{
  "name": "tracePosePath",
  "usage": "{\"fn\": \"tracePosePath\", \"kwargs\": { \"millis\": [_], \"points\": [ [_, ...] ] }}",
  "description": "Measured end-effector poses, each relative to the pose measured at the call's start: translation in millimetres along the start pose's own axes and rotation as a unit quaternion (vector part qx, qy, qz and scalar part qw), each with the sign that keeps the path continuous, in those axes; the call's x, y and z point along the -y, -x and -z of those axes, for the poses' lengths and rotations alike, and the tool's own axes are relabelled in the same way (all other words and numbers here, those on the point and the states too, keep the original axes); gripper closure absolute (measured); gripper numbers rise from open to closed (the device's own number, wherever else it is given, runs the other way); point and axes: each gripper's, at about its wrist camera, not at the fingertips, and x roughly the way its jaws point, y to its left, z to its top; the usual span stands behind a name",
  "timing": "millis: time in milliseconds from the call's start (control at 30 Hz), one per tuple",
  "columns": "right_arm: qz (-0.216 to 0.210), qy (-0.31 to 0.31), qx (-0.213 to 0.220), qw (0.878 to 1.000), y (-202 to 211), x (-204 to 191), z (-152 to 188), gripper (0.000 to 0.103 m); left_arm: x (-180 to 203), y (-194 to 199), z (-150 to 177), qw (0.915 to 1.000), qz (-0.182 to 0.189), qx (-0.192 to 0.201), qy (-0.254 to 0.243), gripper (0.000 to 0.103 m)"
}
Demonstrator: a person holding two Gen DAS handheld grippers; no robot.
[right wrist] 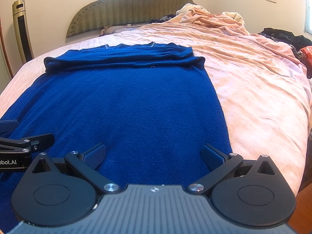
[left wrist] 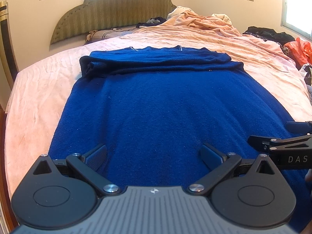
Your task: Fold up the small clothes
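Observation:
A blue knitted sweater [left wrist: 165, 105] [right wrist: 124, 101] lies flat on the pink bedsheet [left wrist: 39, 97] [right wrist: 253, 97], body spread toward me. Both sleeves [left wrist: 156, 62] [right wrist: 120, 59] are folded across its far end, near the collar. My left gripper [left wrist: 154, 156] hovers open over the sweater's near hem, left of centre, nothing between its fingers. My right gripper [right wrist: 154, 155] is open too, over the hem close to the sweater's right edge. Each gripper shows at the side of the other's view: the right one [left wrist: 273, 142] and the left one [right wrist: 29, 142].
A rumpled peach blanket [left wrist: 204, 23] is heaped at the bed's far right, under the padded headboard [left wrist: 117, 9]. Dark clothes [left wrist: 269, 33] and an orange plastic bag [left wrist: 298, 48] sit at the right edge. A tall tower fan [right wrist: 22, 31] stands left of the bed.

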Motion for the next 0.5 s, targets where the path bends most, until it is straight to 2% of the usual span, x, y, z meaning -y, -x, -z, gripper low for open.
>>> {"fn": "tracePosePath", "kwargs": {
  "millis": [500],
  "points": [
    [0.000,0.000,0.000,1.000,-0.1,0.1,-0.1,0.000,-0.2,0.9,0.4,1.0000,0.002,0.001,0.002,0.000]
  ]
}}
